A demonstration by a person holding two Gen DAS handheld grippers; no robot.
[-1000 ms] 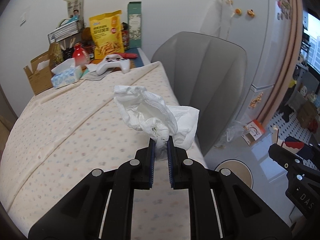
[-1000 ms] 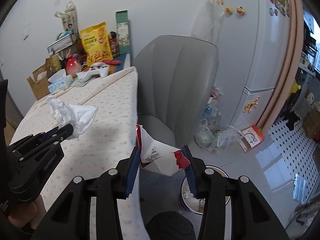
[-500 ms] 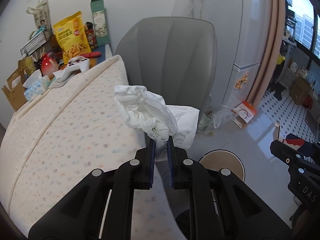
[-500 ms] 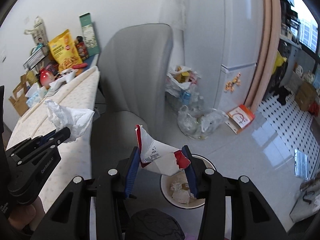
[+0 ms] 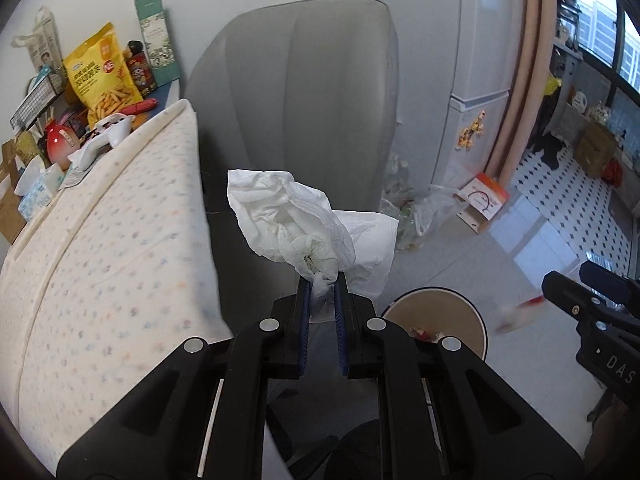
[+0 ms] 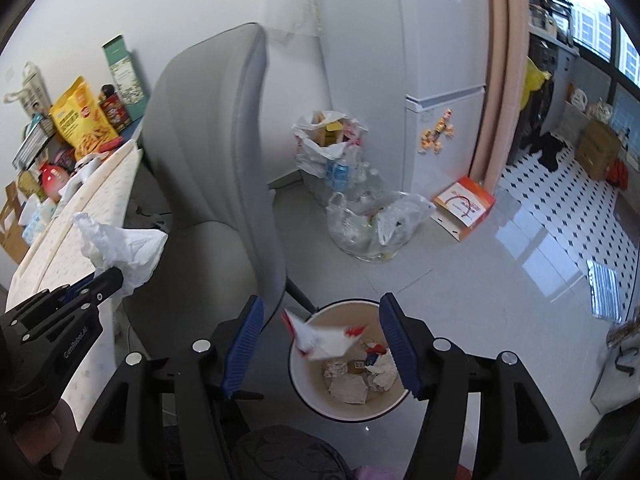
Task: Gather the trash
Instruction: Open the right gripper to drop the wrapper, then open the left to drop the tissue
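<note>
The right gripper (image 6: 322, 344) has its jaws spread wide above the trash bin (image 6: 304, 384); a red-and-white wrapper (image 6: 320, 338) hangs blurred between them, touching neither, over the bin's mouth. The left gripper (image 5: 322, 292) has narrow jaws clamped on a crumpled white tissue (image 5: 292, 224) beside the table (image 5: 100, 248), before a grey chair (image 5: 304, 96).

left gripper (image 5: 321, 282): matte black plastic body, two forked arms filling the lower frame
fingers (image 5: 304, 320): narrow ribbed blue pads on the inner faces
screws: round silver heads on each arm
right gripper (image 6: 322, 354): same black build, blue pads, silver screws
markings: white lettering on both black casings
skin: bare patch, lower left of right view
</note>
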